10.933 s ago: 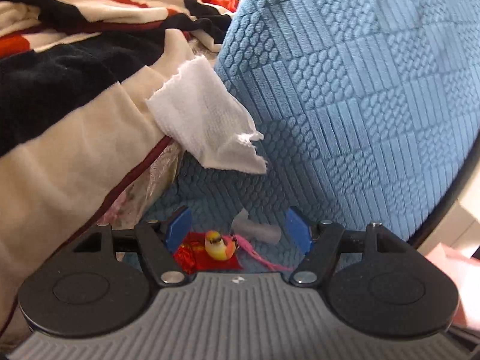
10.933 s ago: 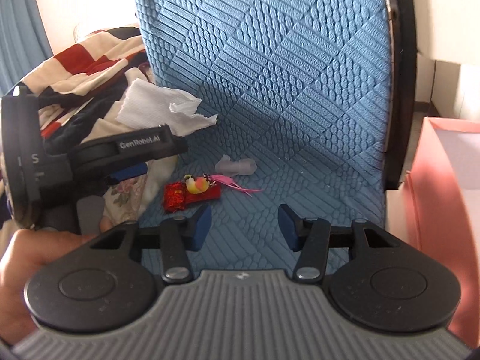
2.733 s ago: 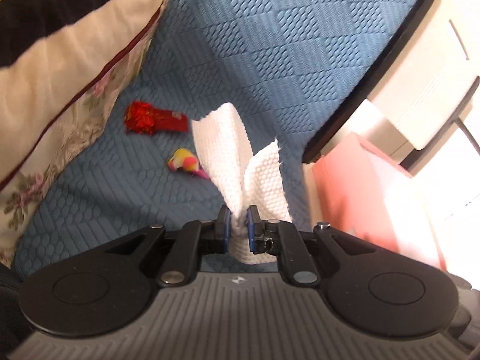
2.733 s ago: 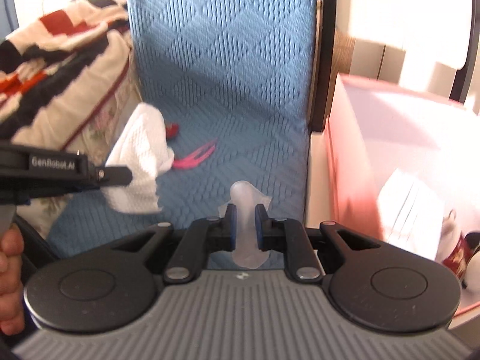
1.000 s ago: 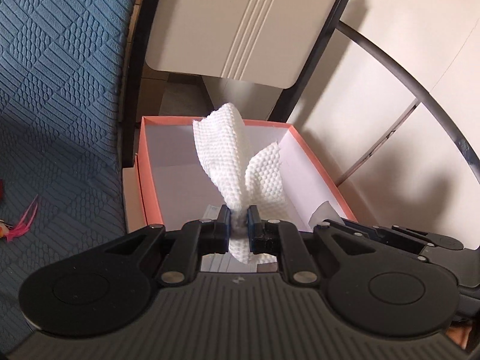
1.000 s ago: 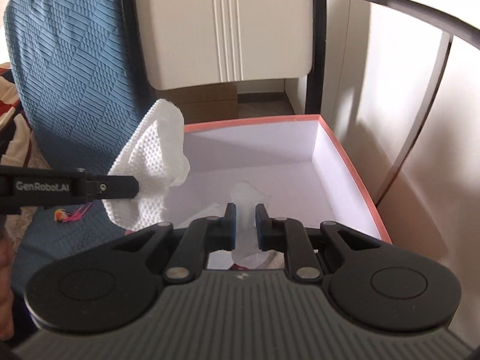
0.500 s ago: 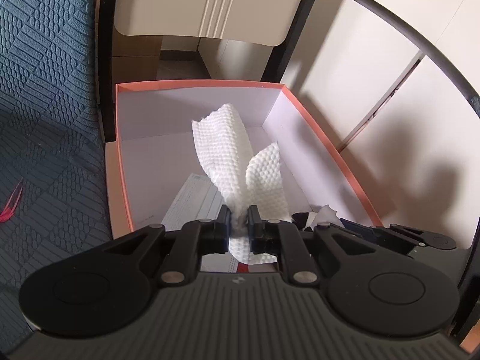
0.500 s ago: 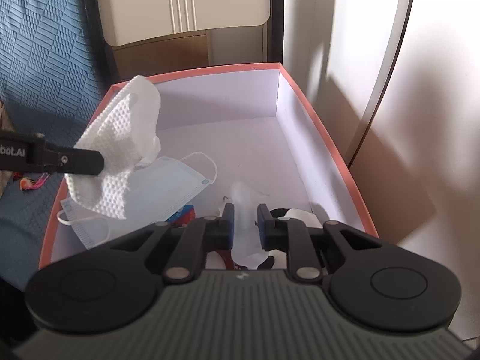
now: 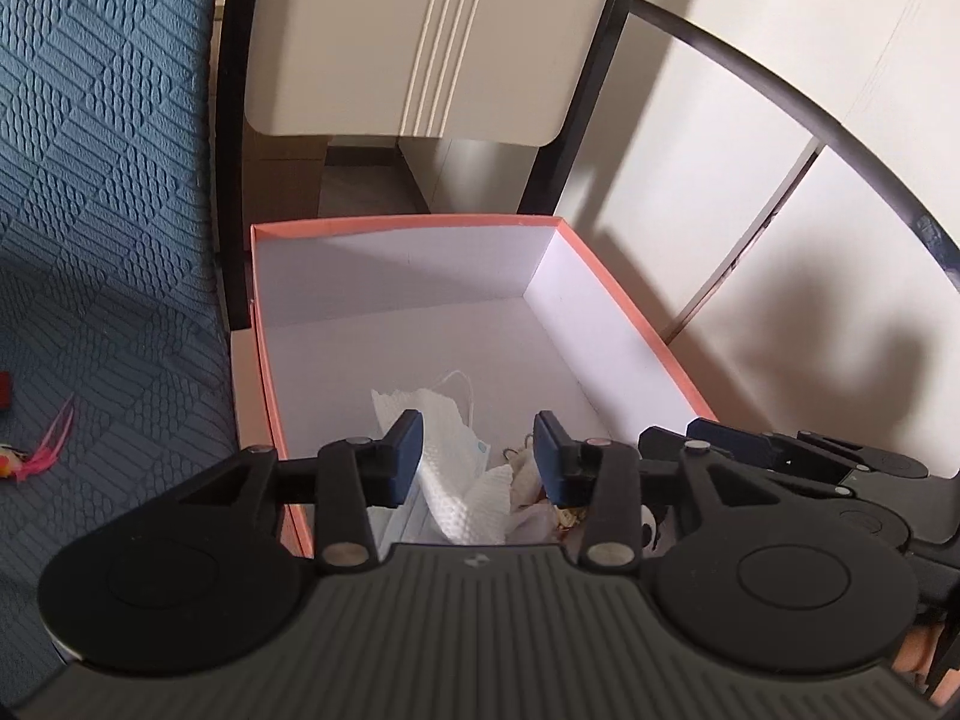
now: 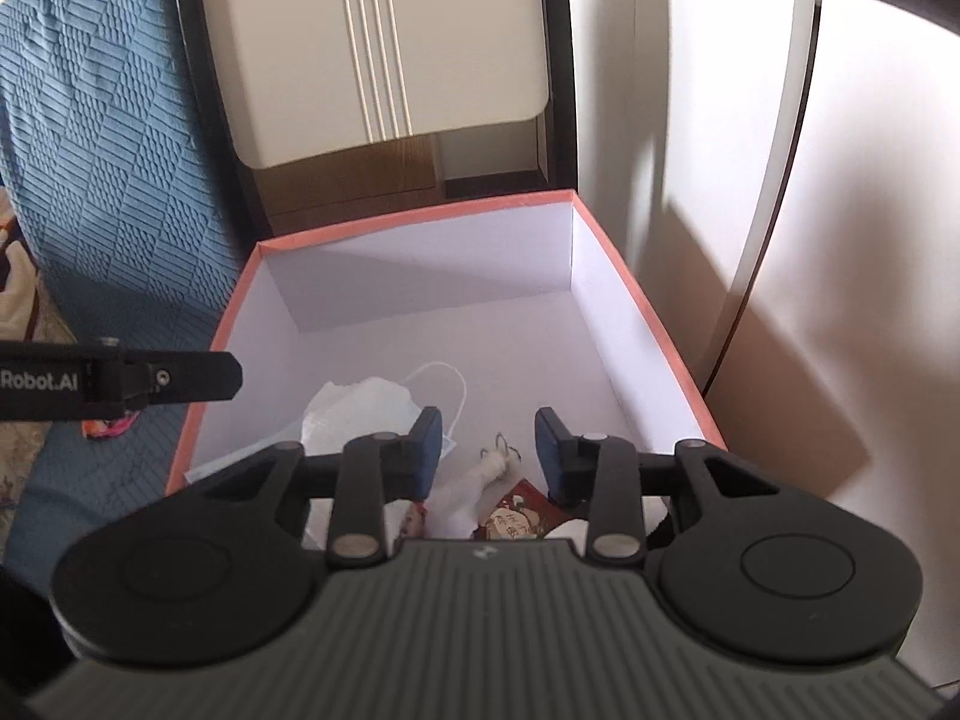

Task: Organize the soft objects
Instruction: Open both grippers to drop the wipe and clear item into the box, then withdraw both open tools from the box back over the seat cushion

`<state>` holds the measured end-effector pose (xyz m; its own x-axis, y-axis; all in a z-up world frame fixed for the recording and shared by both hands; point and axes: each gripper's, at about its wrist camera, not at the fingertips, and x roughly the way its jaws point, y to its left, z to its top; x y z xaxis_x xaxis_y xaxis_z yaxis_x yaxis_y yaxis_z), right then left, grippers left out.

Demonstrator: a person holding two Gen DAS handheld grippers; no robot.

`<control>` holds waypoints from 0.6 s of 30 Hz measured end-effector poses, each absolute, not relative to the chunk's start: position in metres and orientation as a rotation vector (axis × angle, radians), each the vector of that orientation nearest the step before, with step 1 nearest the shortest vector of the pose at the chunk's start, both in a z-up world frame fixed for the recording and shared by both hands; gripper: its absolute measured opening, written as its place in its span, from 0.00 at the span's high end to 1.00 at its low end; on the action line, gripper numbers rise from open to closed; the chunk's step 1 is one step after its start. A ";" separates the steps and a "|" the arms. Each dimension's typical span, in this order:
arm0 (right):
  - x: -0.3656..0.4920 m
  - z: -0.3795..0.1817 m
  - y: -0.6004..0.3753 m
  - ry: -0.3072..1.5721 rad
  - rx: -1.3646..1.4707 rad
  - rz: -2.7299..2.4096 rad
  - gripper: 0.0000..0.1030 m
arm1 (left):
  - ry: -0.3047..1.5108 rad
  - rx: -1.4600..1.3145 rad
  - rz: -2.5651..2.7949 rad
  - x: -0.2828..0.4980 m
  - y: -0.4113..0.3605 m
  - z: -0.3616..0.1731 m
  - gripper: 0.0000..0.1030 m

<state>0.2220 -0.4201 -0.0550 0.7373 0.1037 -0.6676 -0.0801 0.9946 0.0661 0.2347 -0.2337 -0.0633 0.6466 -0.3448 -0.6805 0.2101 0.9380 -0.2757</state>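
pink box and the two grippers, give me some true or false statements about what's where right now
1. The left gripper is open and holds nothing. True.
2. The right gripper is shut on a tissue. False: it is open, with nothing between its fingers.
3. The white paper towel lies inside the pink box. True.
4. A face mask lies on the blue cushion. False: it is in the box, by the paper towel.
5. The far end of the box is packed full. False: its floor there is bare.
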 end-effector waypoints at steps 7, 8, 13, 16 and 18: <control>0.209 -0.017 -0.401 0.638 0.040 0.143 0.64 | 0.675 -0.166 -0.297 0.207 -0.208 -0.023 0.55; 0.207 -0.013 -0.397 0.626 0.041 0.156 0.64 | 0.653 -0.161 -0.289 0.202 -0.204 -0.018 0.55; 0.192 0.002 -0.368 0.570 0.012 0.224 0.64 | 0.564 -0.190 -0.257 0.176 -0.174 0.000 0.55; 0.185 0.001 -0.349 0.554 0.006 0.280 0.64 | 0.532 -0.198 -0.226 0.165 -0.156 0.003 0.55; 0.181 -0.002 -0.334 0.547 -0.006 0.305 0.64 | 0.517 -0.203 -0.199 0.160 -0.143 0.002 0.55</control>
<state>0.1815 -0.3342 -0.0016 0.8101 0.2842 -0.5129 -0.2874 0.9548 0.0751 0.1596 -0.1430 0.0021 0.8508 -0.2386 -0.4683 0.1366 0.9608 -0.2413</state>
